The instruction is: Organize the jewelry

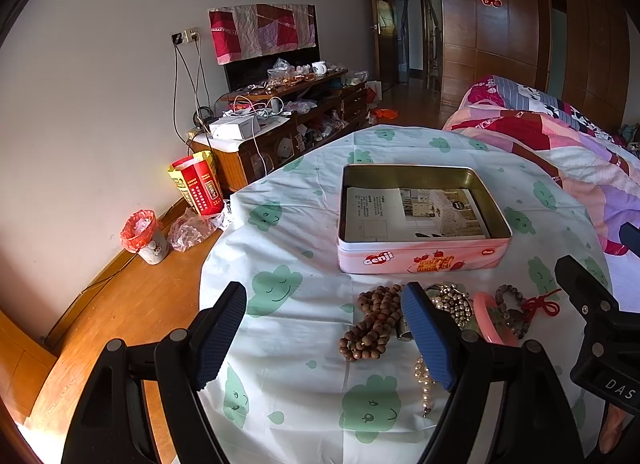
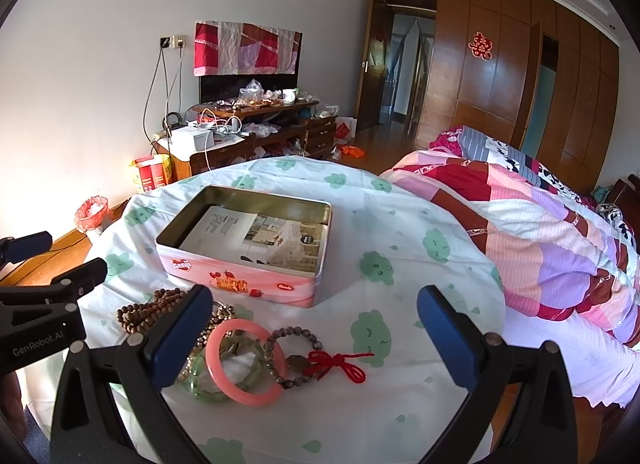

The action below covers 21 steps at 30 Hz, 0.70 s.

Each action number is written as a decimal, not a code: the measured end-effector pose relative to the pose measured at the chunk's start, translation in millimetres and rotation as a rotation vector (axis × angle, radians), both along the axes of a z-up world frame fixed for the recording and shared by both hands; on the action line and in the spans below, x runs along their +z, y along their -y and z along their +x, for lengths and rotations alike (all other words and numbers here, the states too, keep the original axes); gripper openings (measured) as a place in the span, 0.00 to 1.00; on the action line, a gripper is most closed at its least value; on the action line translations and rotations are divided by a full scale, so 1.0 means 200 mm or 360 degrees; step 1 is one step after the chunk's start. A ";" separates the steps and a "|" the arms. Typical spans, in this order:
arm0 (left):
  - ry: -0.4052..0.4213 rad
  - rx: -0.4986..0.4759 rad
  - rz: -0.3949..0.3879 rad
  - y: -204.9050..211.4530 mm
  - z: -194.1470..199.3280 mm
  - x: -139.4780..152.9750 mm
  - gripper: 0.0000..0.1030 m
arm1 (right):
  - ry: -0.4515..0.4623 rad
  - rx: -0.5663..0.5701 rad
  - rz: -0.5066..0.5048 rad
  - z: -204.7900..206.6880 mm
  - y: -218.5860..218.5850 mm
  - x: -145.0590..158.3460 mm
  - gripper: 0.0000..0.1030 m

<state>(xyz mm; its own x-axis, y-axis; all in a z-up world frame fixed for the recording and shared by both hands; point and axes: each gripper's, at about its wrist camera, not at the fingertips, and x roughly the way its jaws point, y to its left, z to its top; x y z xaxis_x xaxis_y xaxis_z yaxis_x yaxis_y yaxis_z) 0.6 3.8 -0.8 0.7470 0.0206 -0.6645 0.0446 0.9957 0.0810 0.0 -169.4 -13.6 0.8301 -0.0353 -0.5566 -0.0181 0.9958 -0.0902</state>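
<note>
**Left wrist view: jewelry lying between two open tongs, tin waiting behind**

Left wrist view is showing the left tongs [image 1: 324, 334] standing wide and holding nothing, hovering over the near edge of the surface [image 1: 288, 223]. The wooden beads [image 1: 372, 322] are lying just inside the right-hand finger, stretching from near to far, toward the tin [image 1: 420, 260]. A pearl strand [image 1: 424, 384] is trailing toward the near edge, partly hidden behind that finger.

The right tongs [image 2: 314, 326] are also gaping wide and empty. The pink bangle [image 2: 248, 360] is sitting between their fingers, nearer the left one, overlapping a green bangle [image 2: 204, 392] and touching the grey bead bracelet [image 2: 294, 356] with its red knot [image 2: 344, 364].

The open tin is lying just beyond the pile, toward the middle of the surface. Judging by position, the right tongs are nearer the bangles, the left nearer the wooden beads.
</note>
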 end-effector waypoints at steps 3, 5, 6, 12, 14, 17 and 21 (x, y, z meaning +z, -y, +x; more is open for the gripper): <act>-0.0001 0.0013 0.0004 -0.01 0.01 -0.01 0.78 | -0.0015 -0.0006 0.0002 0.02 0.00 -0.02 1.00; 0.0000 0.0009 0.0003 0.00 0.01 -0.01 0.78 | -0.0026 -0.0008 0.0009 0.02 0.00 -0.02 1.00; -0.0001 0.0009 0.0004 -0.01 0.01 -0.01 0.78 | -0.0028 -0.0008 0.0010 0.01 0.00 -0.02 1.00; 0.0001 0.0009 0.0006 0.00 0.01 -0.01 0.78 | -0.0026 -0.0007 0.0009 0.02 0.00 -0.02 1.00; 0.0001 0.0009 0.0006 0.00 0.01 -0.01 0.78 | -0.0026 -0.0008 0.0007 0.02 0.00 -0.02 1.00; -0.0001 0.0008 0.0007 0.00 0.01 -0.01 0.78 | -0.0027 -0.0007 0.0008 0.02 0.00 -0.02 1.00; 0.0000 0.0009 0.0008 -0.01 0.01 -0.01 0.78 | -0.0030 -0.0009 0.0008 0.02 0.00 -0.02 1.00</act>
<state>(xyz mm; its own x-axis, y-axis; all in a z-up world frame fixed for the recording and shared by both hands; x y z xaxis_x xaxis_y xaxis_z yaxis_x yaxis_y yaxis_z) 2.1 4.9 -3.1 0.7466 0.0279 -0.6646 0.0393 0.9955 0.0860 3.6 -170.3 -17.8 0.8193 -0.0370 -0.5722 -0.0141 0.9963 -0.0847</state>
